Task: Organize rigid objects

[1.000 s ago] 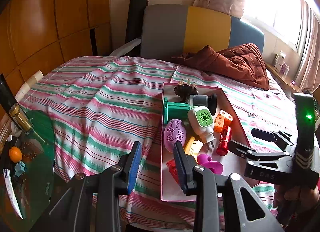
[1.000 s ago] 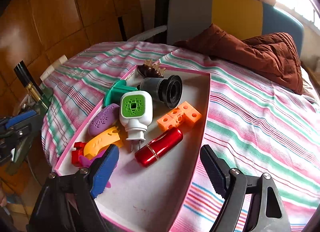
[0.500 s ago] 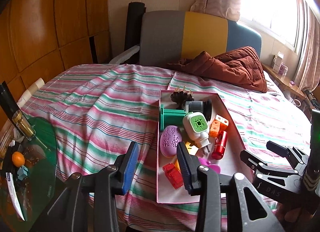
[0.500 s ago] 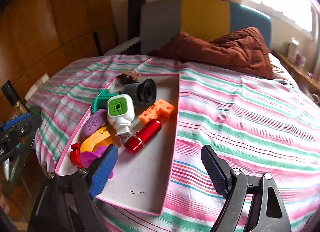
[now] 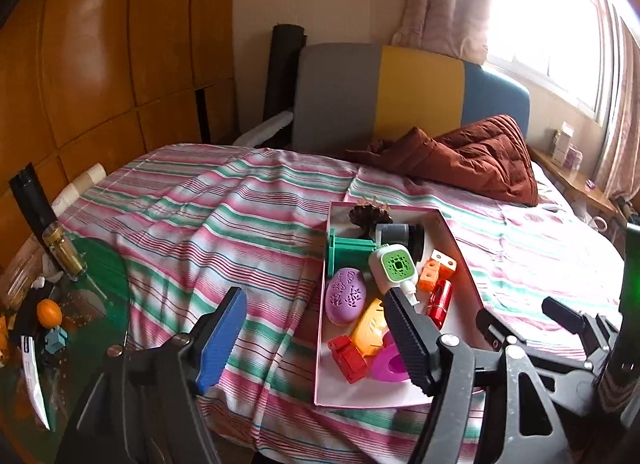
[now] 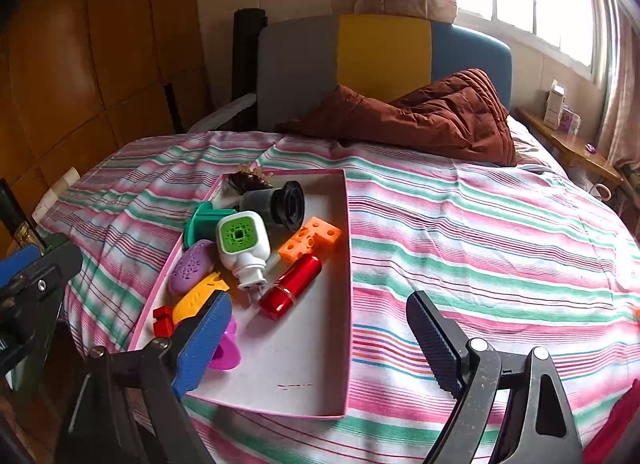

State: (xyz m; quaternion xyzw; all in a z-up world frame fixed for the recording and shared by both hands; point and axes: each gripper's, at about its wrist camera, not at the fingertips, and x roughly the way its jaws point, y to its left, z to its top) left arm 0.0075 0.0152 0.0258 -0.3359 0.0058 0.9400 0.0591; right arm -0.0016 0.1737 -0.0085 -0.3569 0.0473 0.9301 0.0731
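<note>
A pink-rimmed white tray (image 6: 288,368) lies on the striped bed. It holds a white-and-green plug-in device (image 6: 240,240), a red cylinder (image 6: 292,288), an orange block (image 6: 310,238), a purple oval (image 6: 192,268), a yellow piece (image 6: 200,296), a small red block (image 6: 162,322), a magenta piece (image 6: 228,352), a teal piece (image 6: 200,220) and a black-and-grey cylinder (image 6: 280,204). My left gripper (image 5: 316,330) hovers before the tray's (image 5: 460,242) near left corner, jaws opening, nothing between them. My right gripper (image 6: 318,340) hangs over the tray's near right edge, jaws opening, empty.
A brown quilted blanket (image 6: 432,120) lies by the grey, yellow and blue headboard (image 6: 380,56). A green glass side table (image 5: 100,296) at the left carries a dark bottle (image 5: 44,220) and an orange (image 5: 49,313). A wooden ledge (image 6: 576,148) with boxes runs under the window.
The left jaws have spread from nearly shut to wide apart. Both grippers have drawn back and up from the tray, so more of the bed shows. The right jaws stand slightly wider.
</note>
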